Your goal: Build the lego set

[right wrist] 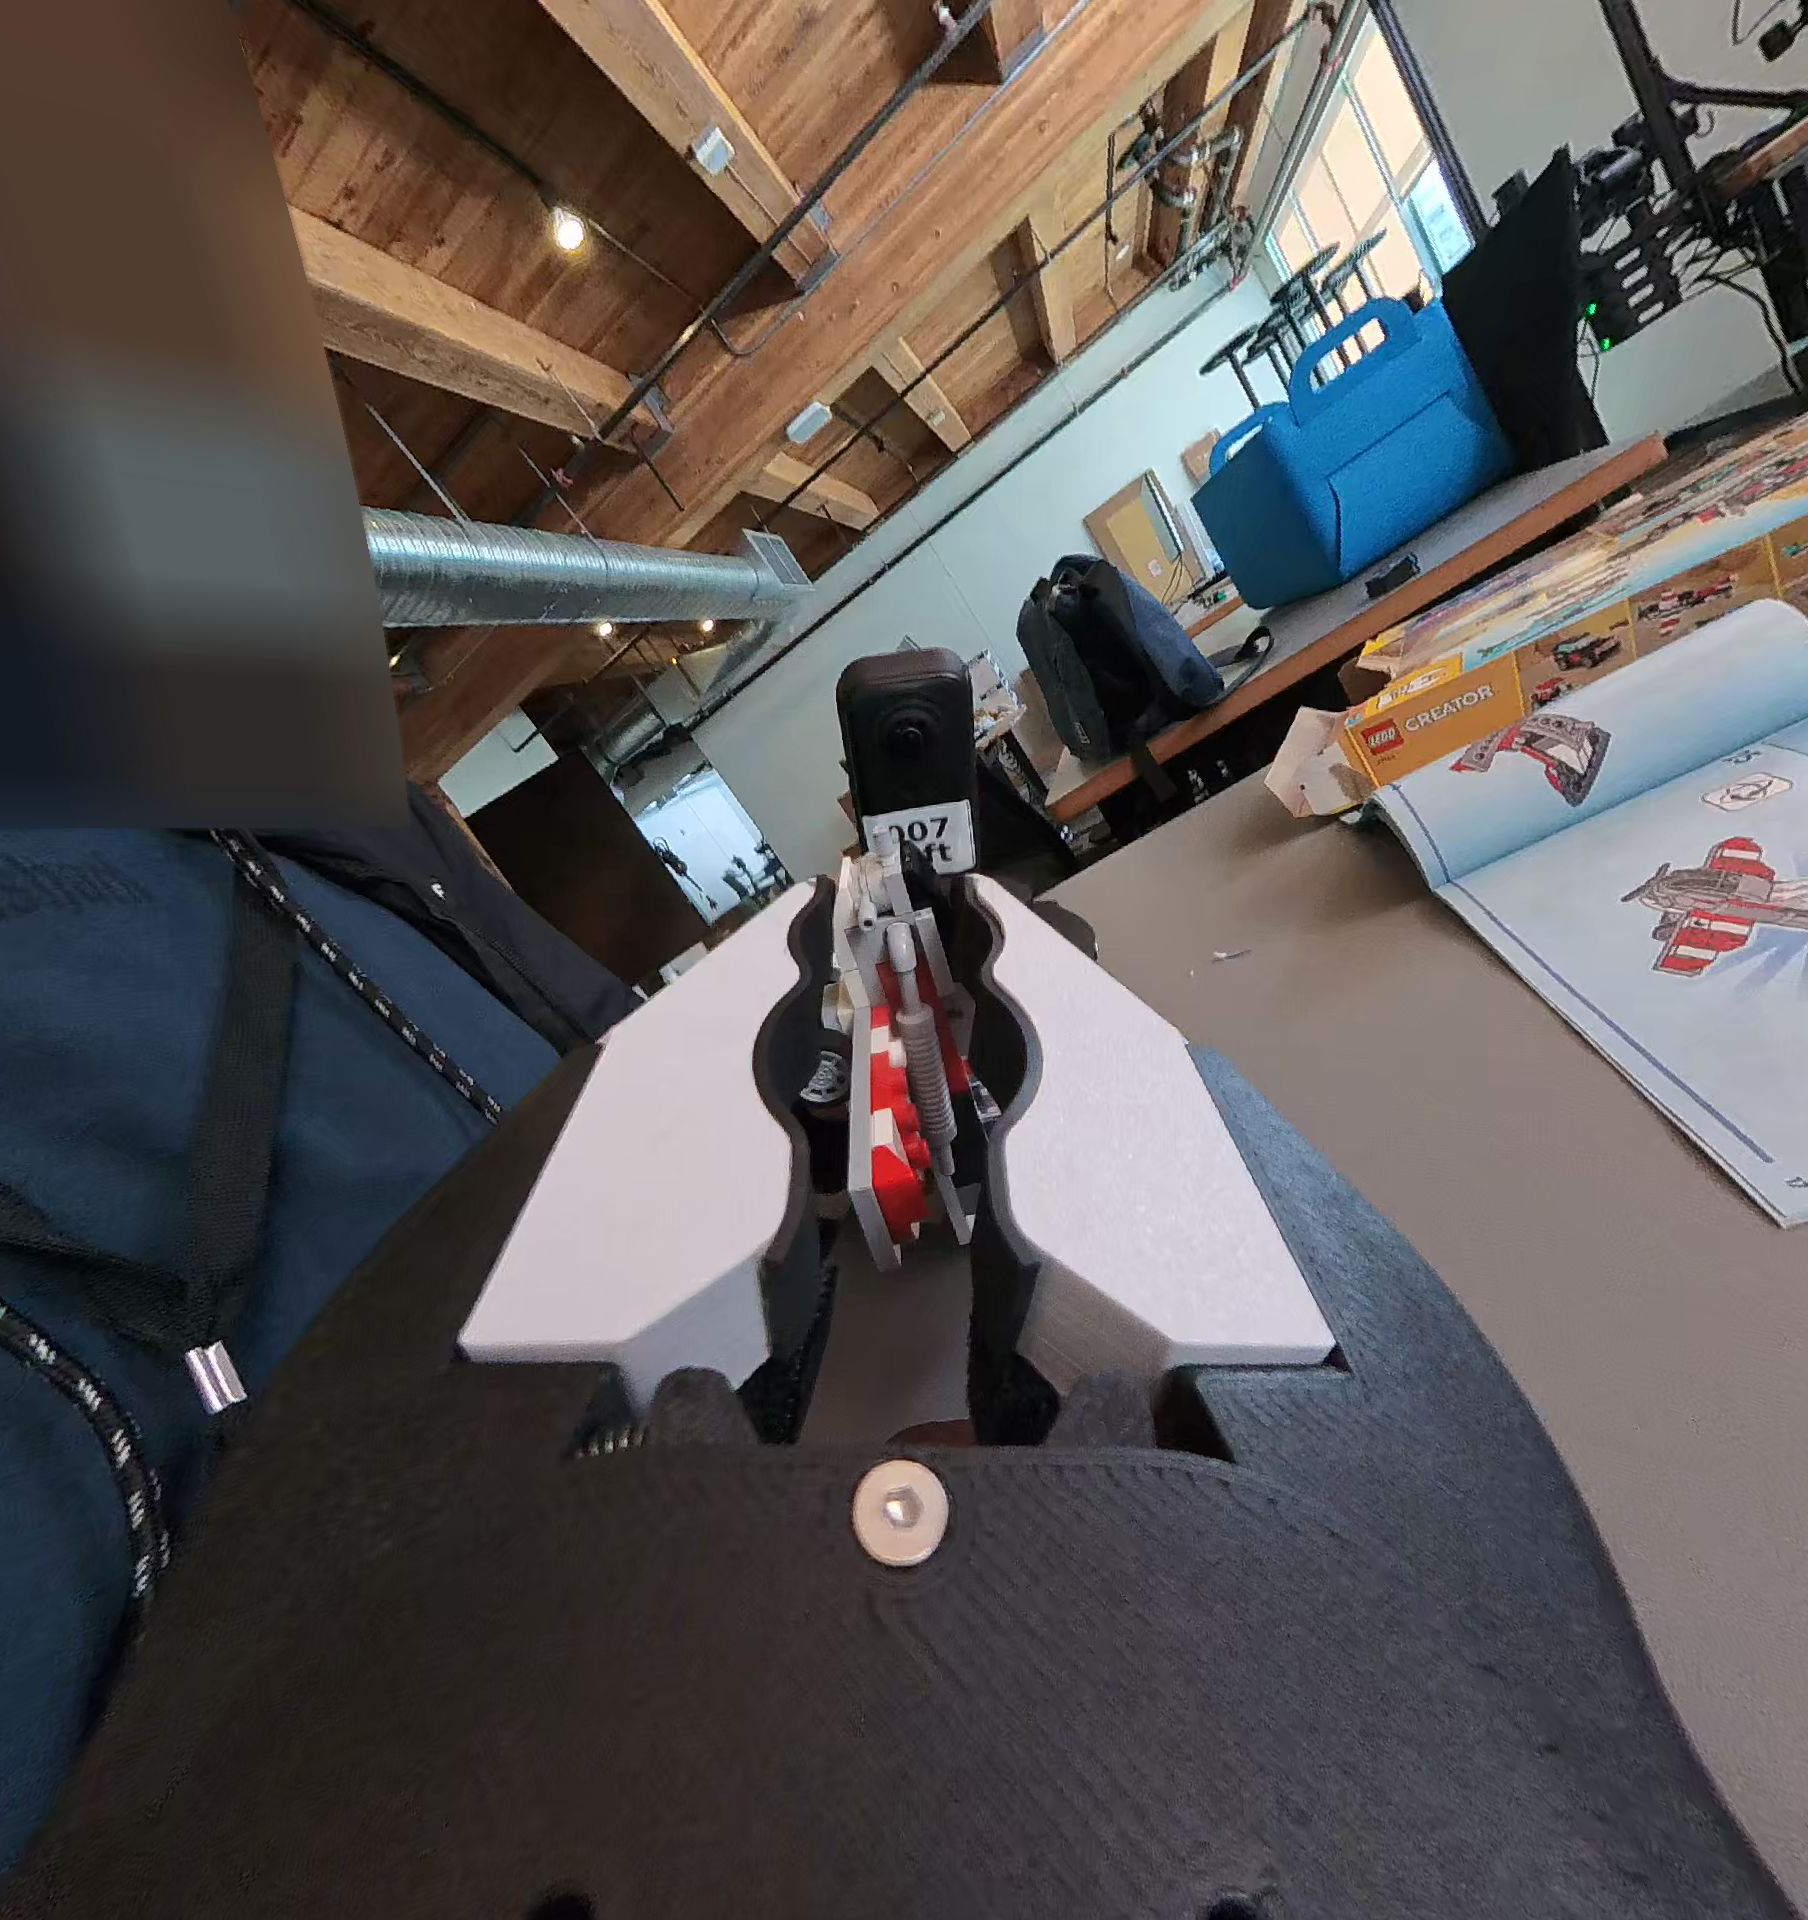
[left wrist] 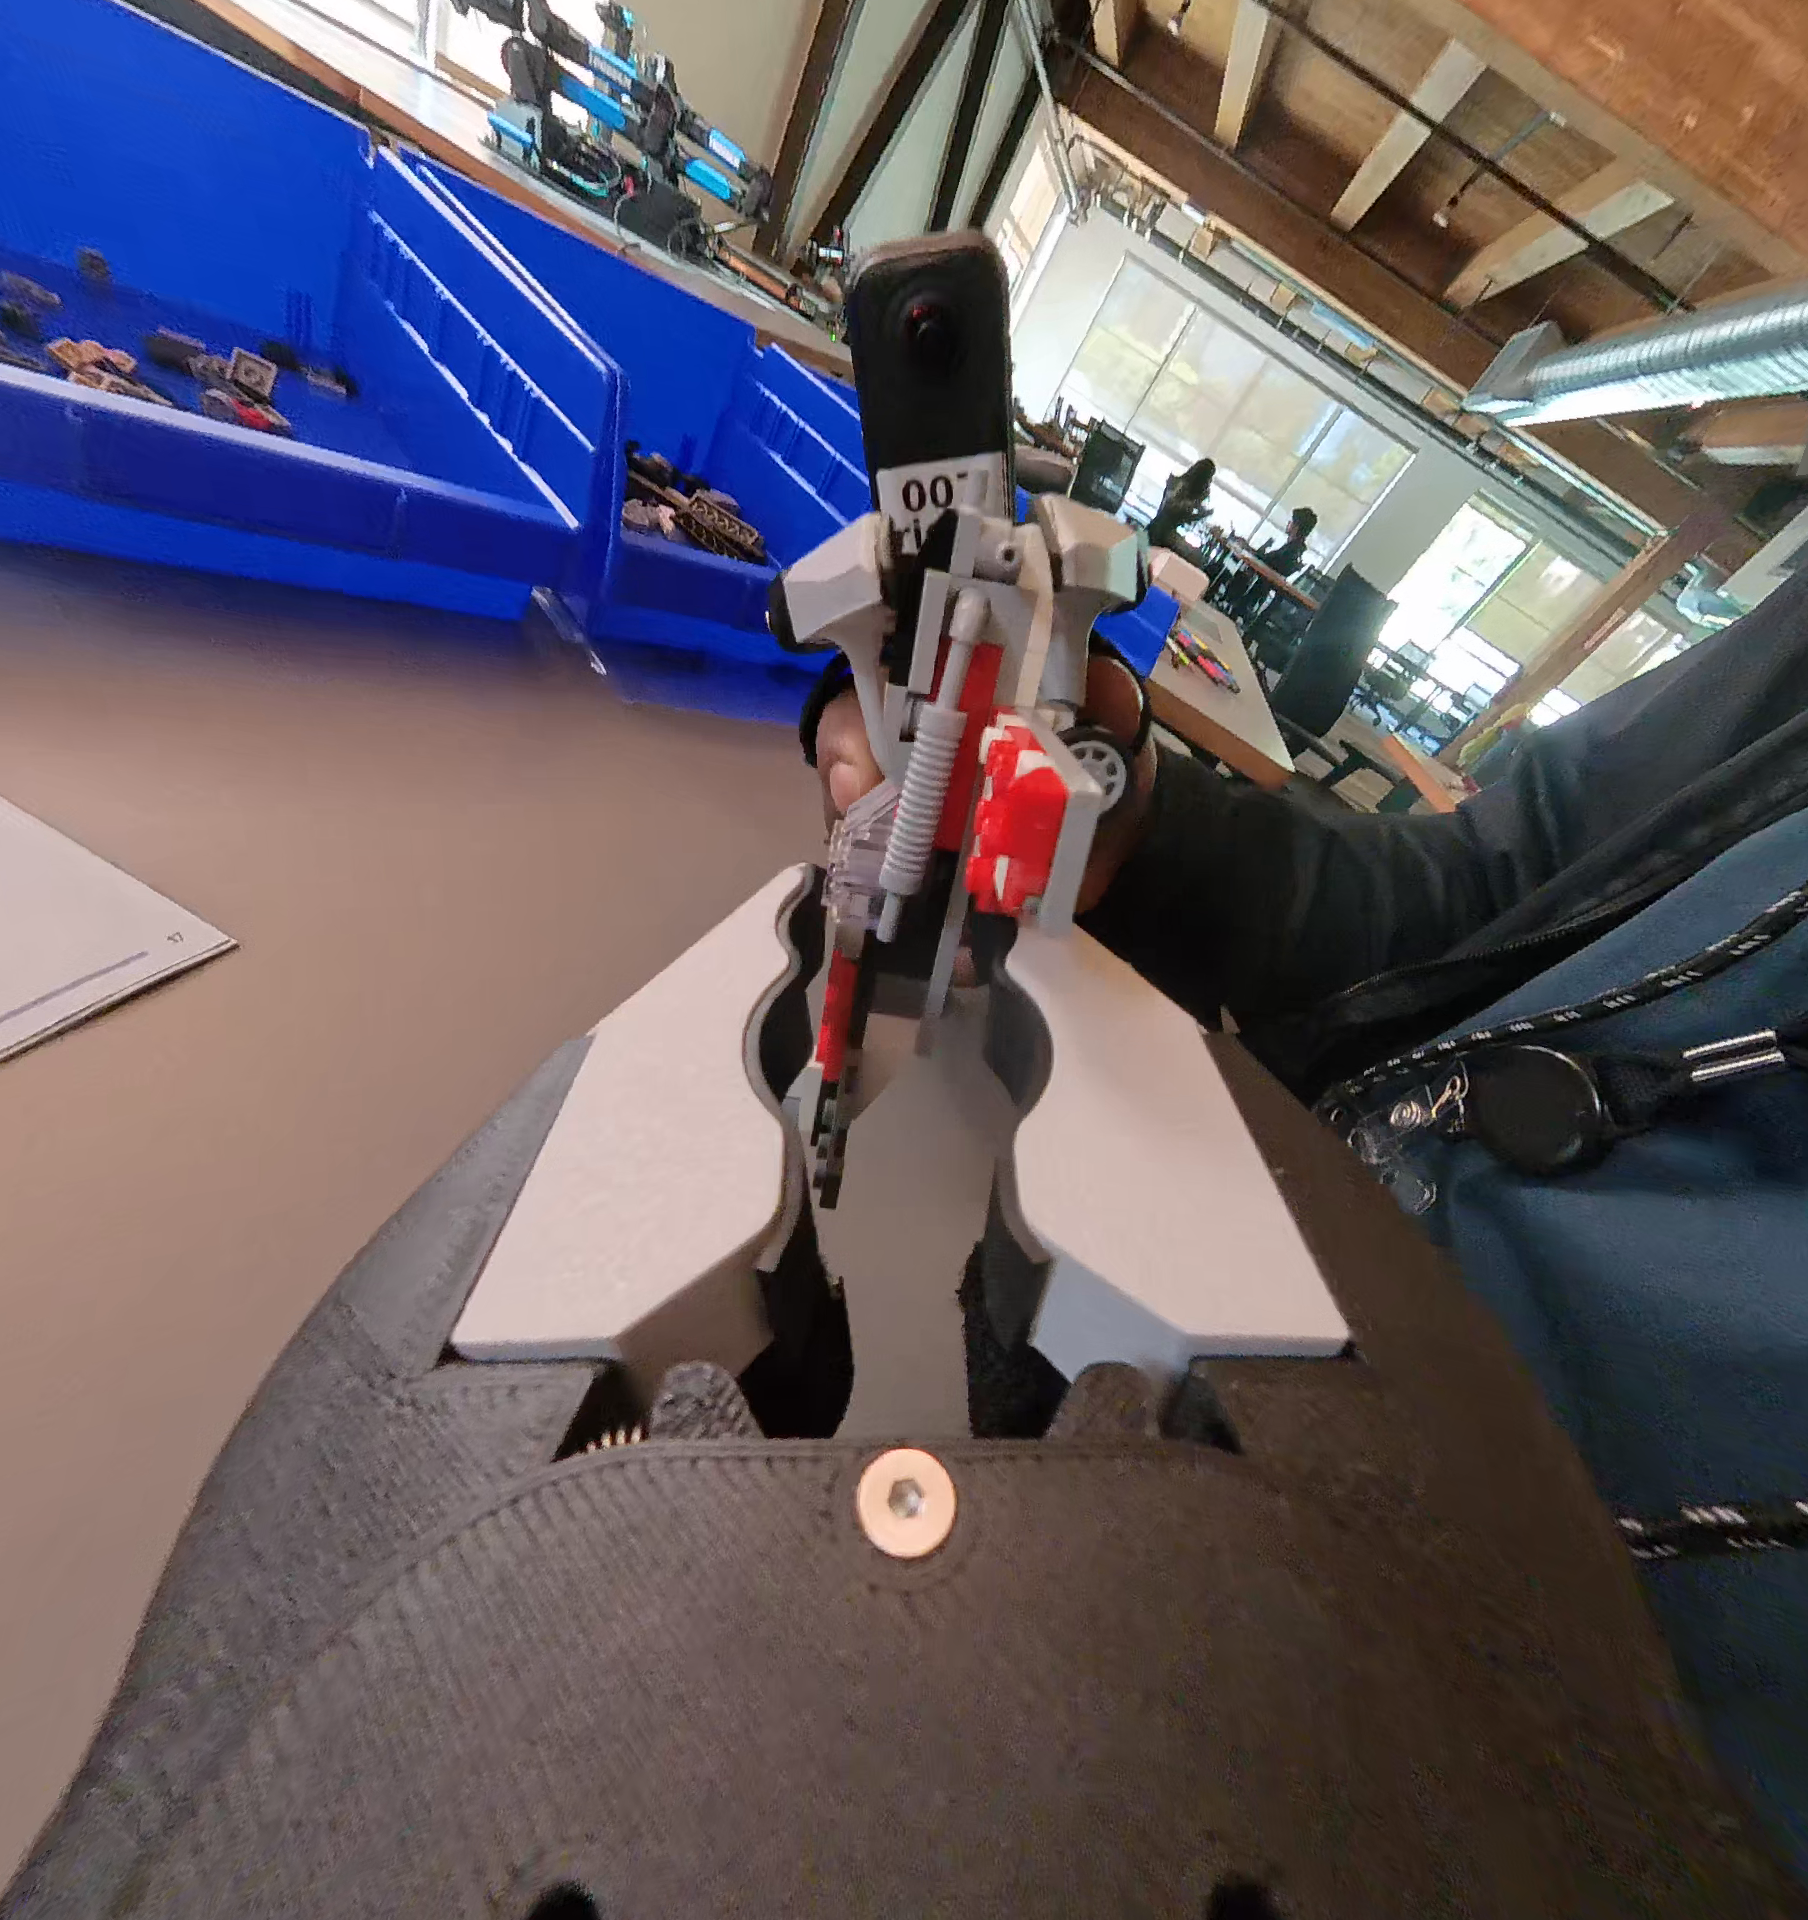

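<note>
Now both grippers meet at one red, white and grey model [left wrist: 941, 790], held in the air above the brown table [left wrist: 308, 1039] and in front of the person in a dark blue jacket [left wrist: 1658, 1195]. The left gripper [left wrist: 905, 935] has its grey fingers [left wrist: 661, 1143] closed on the lower, thin end of the model, where a red and black strip goes between the jaws. In the left view the right gripper [left wrist: 967, 582] comes from the far side and its jaws clamp the upper grey part of the model; the hand [left wrist: 1108, 790] that carries it is behind, in a dark sleeve. A small wheel [left wrist: 1097, 764] sticks out at the model's right side, and a grey spring rod [left wrist: 921, 790] runs along its front. In the right view the model [right wrist: 895, 1091] sits deep between the fingers [right wrist: 1118, 1164] of the right gripper [right wrist: 895, 1039], which press on it from both sides, and the camera of the left gripper stands just behind it. On the table to the left are blue bins [left wrist: 287, 447] with loose dark and tan bricks [left wrist: 121, 364] inside. An open booklet [right wrist: 1648, 914] with pictures of a red plane lies on the table at the right, and the set's box [right wrist: 1565, 665] lies just behind it.
</note>
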